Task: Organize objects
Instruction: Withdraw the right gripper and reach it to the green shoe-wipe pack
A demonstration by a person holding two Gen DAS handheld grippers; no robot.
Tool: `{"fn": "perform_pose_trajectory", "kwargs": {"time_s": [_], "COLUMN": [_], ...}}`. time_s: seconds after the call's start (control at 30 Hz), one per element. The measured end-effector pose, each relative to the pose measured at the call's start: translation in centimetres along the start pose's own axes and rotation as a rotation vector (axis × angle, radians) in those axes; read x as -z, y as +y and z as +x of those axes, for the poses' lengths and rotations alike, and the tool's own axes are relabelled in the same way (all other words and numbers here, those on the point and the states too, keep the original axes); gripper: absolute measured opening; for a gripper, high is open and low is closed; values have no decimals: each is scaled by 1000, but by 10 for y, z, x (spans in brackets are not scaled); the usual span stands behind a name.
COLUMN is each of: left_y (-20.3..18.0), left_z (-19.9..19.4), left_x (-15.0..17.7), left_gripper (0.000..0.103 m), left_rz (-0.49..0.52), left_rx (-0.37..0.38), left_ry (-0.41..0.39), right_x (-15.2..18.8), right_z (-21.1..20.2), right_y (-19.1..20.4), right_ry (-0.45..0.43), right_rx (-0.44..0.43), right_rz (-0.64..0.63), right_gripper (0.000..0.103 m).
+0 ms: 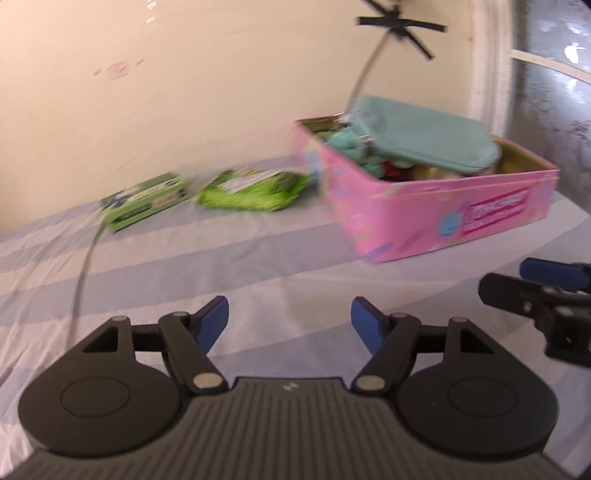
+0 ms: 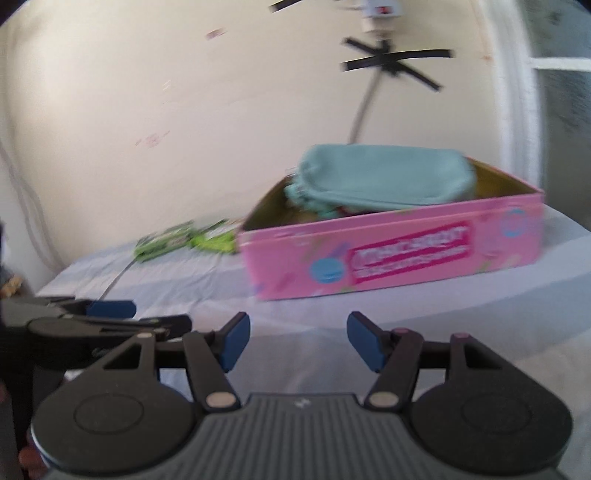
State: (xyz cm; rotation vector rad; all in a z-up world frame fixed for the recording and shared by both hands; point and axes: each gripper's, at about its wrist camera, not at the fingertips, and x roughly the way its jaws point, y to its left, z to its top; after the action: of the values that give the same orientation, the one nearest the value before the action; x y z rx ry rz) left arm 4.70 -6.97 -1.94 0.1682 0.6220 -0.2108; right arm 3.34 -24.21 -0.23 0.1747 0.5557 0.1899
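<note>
- From my left gripper (image 1: 290,325) I see both blue pads spread apart with only striped bedsheet (image 1: 221,266) between them; nothing is held.
- My right gripper (image 2: 297,341) looks the same; its jaws stand apart and empty, hanging over the sheet in front of the box.
- The pink tin box (image 1: 443,218) sits open on the sheet ahead of both grippers, toward the right in the left wrist view and near the wall (image 1: 184,92); neither gripper touches it.
- A teal pouch (image 1: 424,136) lies on top of the box's contents, rising above the rim; below it I see smaller teal and red bits, too blurred to name.
- Left of the box, on the sheet by the wall, lies a green crinkled packet (image 1: 255,190); just beside that, farther left, a small green carton (image 1: 146,201); the two look slightly apart, and both are well away from my grippers.
- A grey cable (image 1: 85,266) trails across the sheet past the carton; another runs up the wall behind the box to crossed strips of black tape (image 1: 400,26).
- Both views are smeared by blur, so the print on the box is unreadable.
</note>
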Motion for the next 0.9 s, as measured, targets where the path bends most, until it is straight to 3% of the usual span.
{"fn": "perform_pose_trajectory", "kwargs": {"time_s": [0.4, 0.63, 0.73, 0.83, 0.9], "left_y": [85, 126, 147, 154, 154], "left_z": [27, 35, 39, 39, 39], "left_x": [11, 14, 13, 14, 14], "left_gripper": [77, 80, 80, 80, 80], "left_rz": [-69, -119, -234, -269, -270], "left_rx": [-121, -225, -159, -126, -117], "left_ry": [36, -40, -18, -7, 1], "right_x": [-6, -38, -70, -104, -120], "right_z": [52, 92, 123, 170, 205], "right_y": [86, 122, 142, 157, 166], "right_ry": [113, 131, 139, 222, 271], "right_rx": [-101, -100, -83, -72, -48], "right_rz": [-170, -269, -334, -369, -422], "right_gripper": [60, 60, 62, 78, 80]}}
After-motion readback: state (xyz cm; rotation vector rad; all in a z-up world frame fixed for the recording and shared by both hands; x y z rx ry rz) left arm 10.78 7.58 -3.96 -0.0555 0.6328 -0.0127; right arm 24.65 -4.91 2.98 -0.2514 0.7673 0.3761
